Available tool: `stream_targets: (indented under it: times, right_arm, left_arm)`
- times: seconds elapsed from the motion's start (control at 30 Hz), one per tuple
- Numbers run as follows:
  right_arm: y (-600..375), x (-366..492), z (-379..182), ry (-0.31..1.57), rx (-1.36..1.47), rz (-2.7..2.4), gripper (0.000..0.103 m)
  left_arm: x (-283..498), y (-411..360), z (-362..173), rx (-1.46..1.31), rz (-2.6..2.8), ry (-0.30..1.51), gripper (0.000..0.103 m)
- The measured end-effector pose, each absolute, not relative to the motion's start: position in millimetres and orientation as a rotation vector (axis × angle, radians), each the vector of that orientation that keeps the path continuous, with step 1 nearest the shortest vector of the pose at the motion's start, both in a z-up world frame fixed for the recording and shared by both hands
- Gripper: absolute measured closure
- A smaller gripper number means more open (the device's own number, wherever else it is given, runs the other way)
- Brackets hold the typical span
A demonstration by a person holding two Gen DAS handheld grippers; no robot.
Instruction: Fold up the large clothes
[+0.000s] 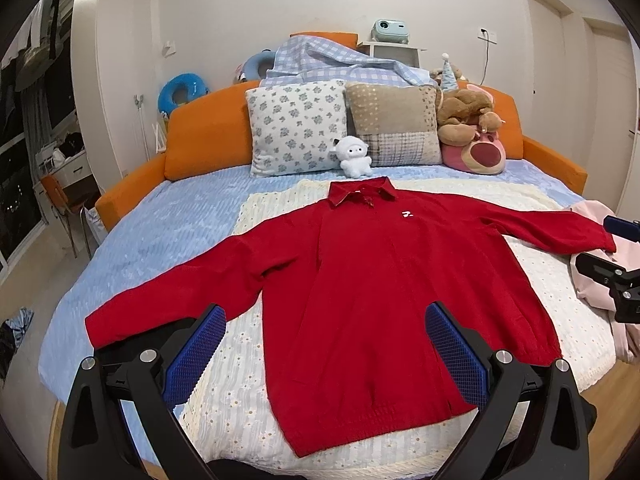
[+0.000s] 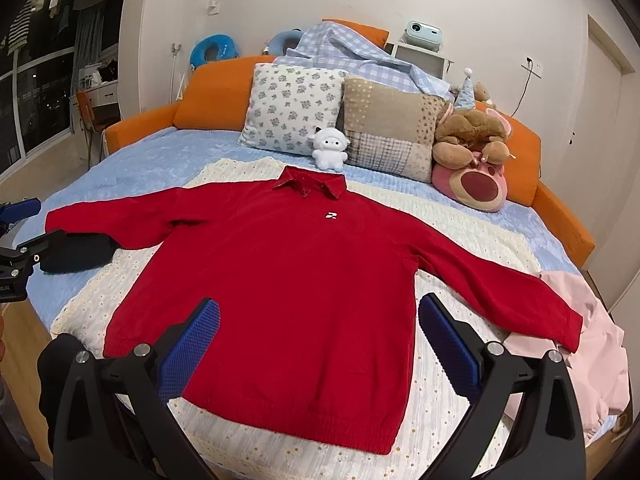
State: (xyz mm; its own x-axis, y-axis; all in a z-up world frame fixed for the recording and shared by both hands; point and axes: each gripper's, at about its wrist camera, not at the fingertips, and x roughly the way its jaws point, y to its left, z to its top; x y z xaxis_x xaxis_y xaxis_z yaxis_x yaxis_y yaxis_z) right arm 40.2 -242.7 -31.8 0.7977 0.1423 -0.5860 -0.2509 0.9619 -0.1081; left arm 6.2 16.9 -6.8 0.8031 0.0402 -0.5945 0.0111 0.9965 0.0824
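The red knitted collared sweater [image 1: 360, 280] lies flat, face up, sleeves spread, on the cream eyelet blanket [image 1: 224, 384] over the bed. Left gripper [image 1: 326, 354] and right gripper [image 2: 320, 344] hover with fingers apart, holding nothing. It looks soft, floppy and fairly weighty; pinching a cuff or hem corner seems best.

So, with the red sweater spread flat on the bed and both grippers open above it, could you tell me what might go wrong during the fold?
1. The right sleeve cuff lies on the pink garment; a grasp there may lift both.
2. The red sweater rests on a loose cream blanket, so a deep pinch by the left gripper or right gripper could catch it too.
3. The hem lies near the bed's edge, so dragging may pull the sweater off.
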Motion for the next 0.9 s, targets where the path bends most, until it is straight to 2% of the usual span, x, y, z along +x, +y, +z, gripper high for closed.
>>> stream_targets:
  times: [0.5, 0.7, 0.9]
  right_arm:
    - [-227, 65, -30, 0.614, -0.194, 0.239, 0.005]
    - [-192, 75, -22, 0.533, -0.231, 0.316, 0.005]
    - [-127, 108, -33, 0.594, -0.264, 0.452, 0.005]
  left_arm:
    - [22, 46, -9, 0.019, 0.042, 0.637, 0.002]
    - [34, 103, -17, -0.074, 0.098, 0.626, 0.002]
    - [63, 203, -56, -0.242, 0.165, 0.733, 0.002]
